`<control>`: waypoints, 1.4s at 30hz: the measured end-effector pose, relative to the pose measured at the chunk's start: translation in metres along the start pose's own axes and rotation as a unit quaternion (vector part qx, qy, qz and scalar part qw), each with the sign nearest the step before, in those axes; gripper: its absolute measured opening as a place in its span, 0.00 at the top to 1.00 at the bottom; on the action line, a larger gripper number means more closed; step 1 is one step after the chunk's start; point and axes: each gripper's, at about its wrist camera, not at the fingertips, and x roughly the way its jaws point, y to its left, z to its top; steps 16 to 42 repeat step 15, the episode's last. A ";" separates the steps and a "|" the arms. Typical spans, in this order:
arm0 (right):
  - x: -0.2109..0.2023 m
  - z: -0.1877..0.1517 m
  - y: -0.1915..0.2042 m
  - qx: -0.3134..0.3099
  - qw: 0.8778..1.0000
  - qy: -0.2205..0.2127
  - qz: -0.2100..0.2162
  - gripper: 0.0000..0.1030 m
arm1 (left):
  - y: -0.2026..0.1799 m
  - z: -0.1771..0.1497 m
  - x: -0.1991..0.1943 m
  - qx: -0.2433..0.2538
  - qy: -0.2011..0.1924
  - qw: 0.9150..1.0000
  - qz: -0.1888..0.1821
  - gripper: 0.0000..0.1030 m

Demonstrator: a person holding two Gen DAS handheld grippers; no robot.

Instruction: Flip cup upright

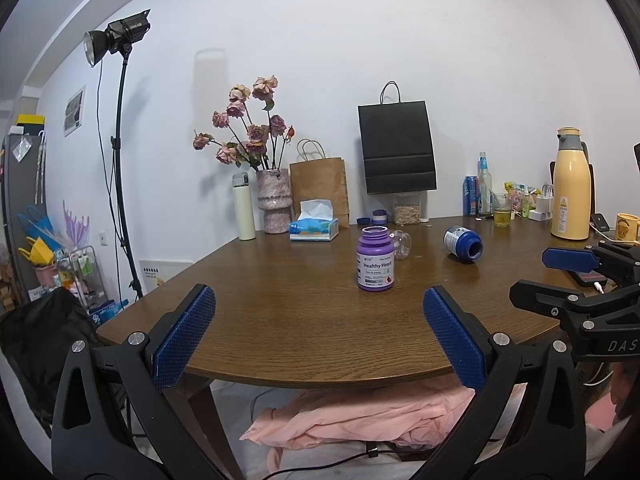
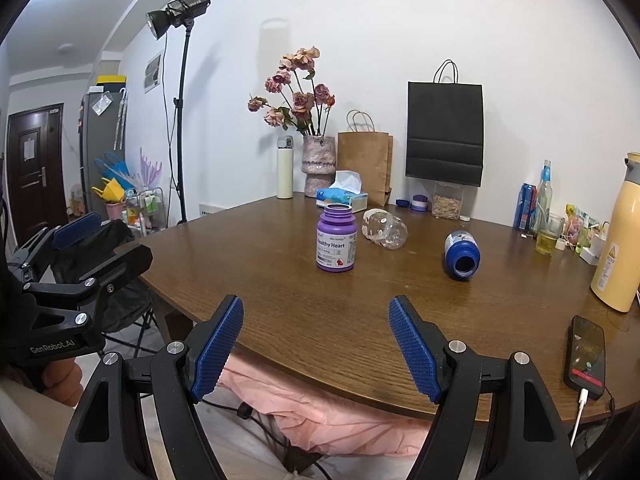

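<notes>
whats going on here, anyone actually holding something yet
Not yet. A person holds two grippers at the near edge of the table, and both the left gripper and right gripper are open and empty. The purple bottle stands upright with no lid. The blue bottle and the clear bottle lie on their sides further back, untouched.

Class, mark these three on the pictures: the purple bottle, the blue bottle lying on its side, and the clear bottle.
purple bottle (image 2: 336,245), right wrist view, on its white label.
blue bottle (image 2: 462,255), right wrist view, on its side near the open mouth.
clear bottle (image 2: 385,229), right wrist view, on its transparent body.
</notes>
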 end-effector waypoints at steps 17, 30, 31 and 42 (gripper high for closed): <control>0.000 0.001 0.000 0.000 1.000 0.001 0.000 0.22 | -0.002 0.001 -0.002 -0.002 -0.001 1.000 0.003 0.00; 0.000 0.001 0.000 0.000 1.000 0.001 0.000 0.22 | -0.002 0.001 -0.002 -0.002 -0.001 1.000 0.003 0.00; 0.000 0.001 0.000 0.000 1.000 0.001 0.000 0.22 | -0.002 0.001 -0.002 -0.002 -0.001 1.000 0.003 0.00; 0.000 0.001 0.000 0.000 1.000 0.001 0.000 0.22 | -0.002 0.001 -0.002 -0.002 -0.001 1.000 0.003 0.00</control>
